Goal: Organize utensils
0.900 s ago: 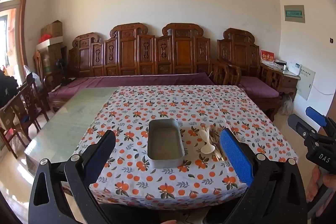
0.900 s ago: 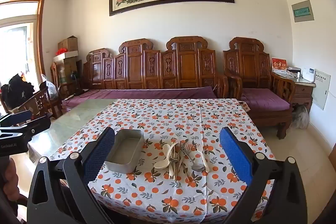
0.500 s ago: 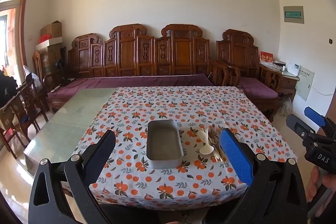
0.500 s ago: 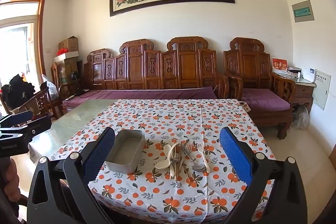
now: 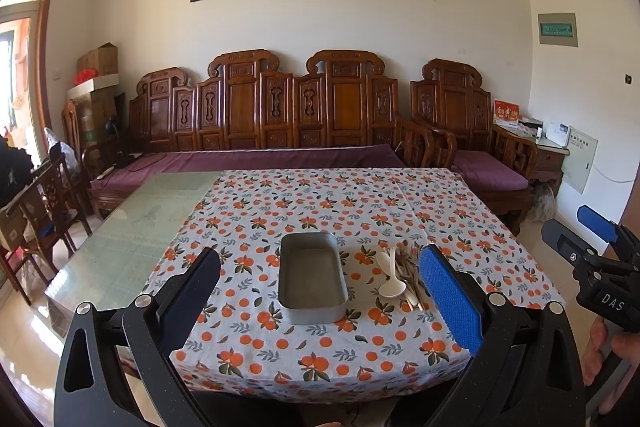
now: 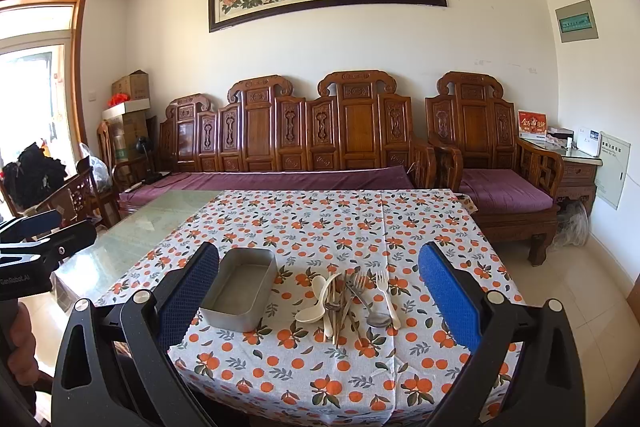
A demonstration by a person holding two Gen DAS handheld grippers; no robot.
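You are at the very start: nothing has been picked up, the metal tin [image 6: 240, 291] sits empty on the patterned tablecloth [image 6: 340, 223], and the utensil pile [image 6: 348, 301] lies untouched just beside it. Your right gripper [image 6: 318, 297] hangs above the near edge of the table with its blue pads spread wide and nothing between them; the pile sits ahead of it and almost centred between the fingers, while the tin is ahead and off toward its left finger. Your left gripper [image 5: 320, 291] is likewise wide open and empty, with the tin [image 5: 312, 277] straight ahead between its fingers and the utensils [image 5: 400, 279] ahead by its right finger, partly hidden behind that pad. The next move, as I judge it, is yours on the right: lower toward the pile and single out one piece, perhaps the white spoon [image 6: 312, 307] on the side nearest the tin, since the forks and other pieces overlap and could come up tangled. Close only once one handle is isolated, then carry it left into the tin.
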